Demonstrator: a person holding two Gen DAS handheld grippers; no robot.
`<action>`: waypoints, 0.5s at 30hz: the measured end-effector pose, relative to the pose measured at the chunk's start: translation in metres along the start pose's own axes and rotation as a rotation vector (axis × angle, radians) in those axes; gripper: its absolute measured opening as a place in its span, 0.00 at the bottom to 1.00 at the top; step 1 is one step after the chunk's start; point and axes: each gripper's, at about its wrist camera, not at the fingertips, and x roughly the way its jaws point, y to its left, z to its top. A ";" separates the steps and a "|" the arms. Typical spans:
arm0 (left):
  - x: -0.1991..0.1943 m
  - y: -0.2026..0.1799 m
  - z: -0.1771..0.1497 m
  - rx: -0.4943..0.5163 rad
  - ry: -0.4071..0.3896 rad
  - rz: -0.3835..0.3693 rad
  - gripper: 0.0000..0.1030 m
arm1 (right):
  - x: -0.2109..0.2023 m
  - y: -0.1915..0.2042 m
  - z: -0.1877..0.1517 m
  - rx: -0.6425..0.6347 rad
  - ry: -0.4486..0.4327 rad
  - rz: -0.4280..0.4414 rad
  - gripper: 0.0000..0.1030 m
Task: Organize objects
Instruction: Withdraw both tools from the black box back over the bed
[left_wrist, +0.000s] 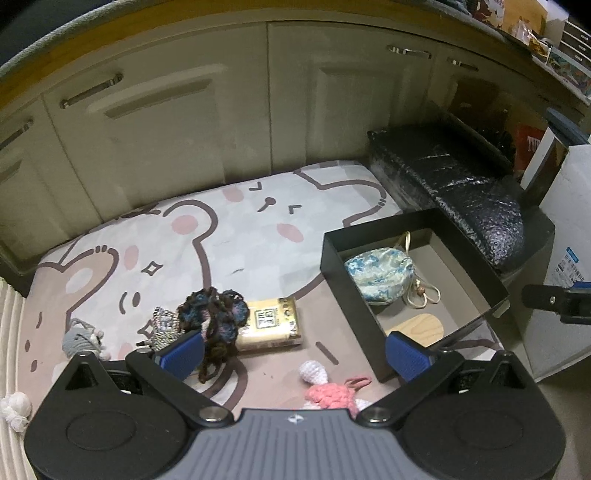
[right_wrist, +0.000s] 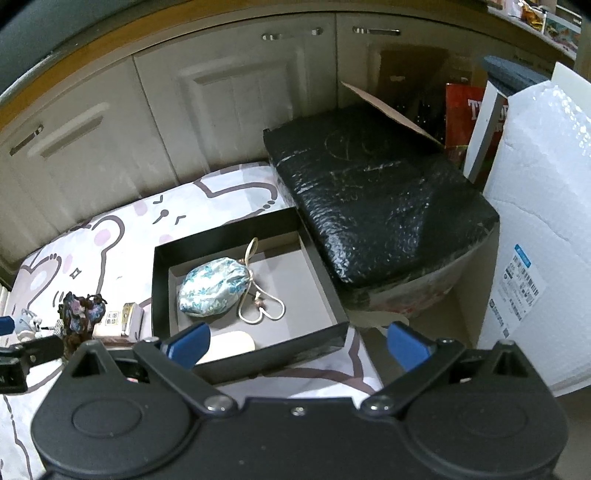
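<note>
While the shallow black cardboard box (left_wrist: 413, 295) already holds a blue floral drawstring pouch (left_wrist: 378, 275) and a pale wooden oval piece (left_wrist: 421, 326), most of the small things lie outside it on the cartoon bear-print mat (left_wrist: 221, 236), so by my reading the sorting is only partly done and the step in hand is the approach to the next item. To the left of the box, just beside its near corner, rests a gold foil-wrapped rectangular packet (left_wrist: 271, 325), and touching the packet's far-from-box end is a dark brown and blue tangled yarn bundle (left_wrist: 214, 314); farther from the box lie a striped knitted piece (left_wrist: 162, 326) and a small grey crocheted toy (left_wrist: 81, 338). Nearer the camera than the box's front wall sits a pink and white crocheted toy (left_wrist: 325, 387). The left hand-held gripper (left_wrist: 295, 350) hangs above this cluster with its blue-padded jaws spread wide and nothing between them; its one finger overlaps the yarn bundle in view, though I cannot tell whether they touch. The right hand-held gripper (right_wrist: 299, 343) hovers over the box's near wall, likewise spread and empty. The next move likely calls for lowering the left one around a soft item, closing gently, then carrying it rightward over the box wall.
</note>
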 end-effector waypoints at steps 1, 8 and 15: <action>-0.001 0.002 -0.001 -0.009 -0.003 0.000 1.00 | 0.000 0.001 0.000 -0.006 -0.001 -0.002 1.00; -0.008 0.020 -0.007 -0.068 -0.026 -0.006 1.00 | -0.005 0.005 -0.003 -0.031 -0.023 -0.021 1.00; -0.015 0.035 -0.013 -0.077 -0.040 0.037 1.00 | -0.007 0.020 -0.003 -0.055 -0.045 -0.019 1.00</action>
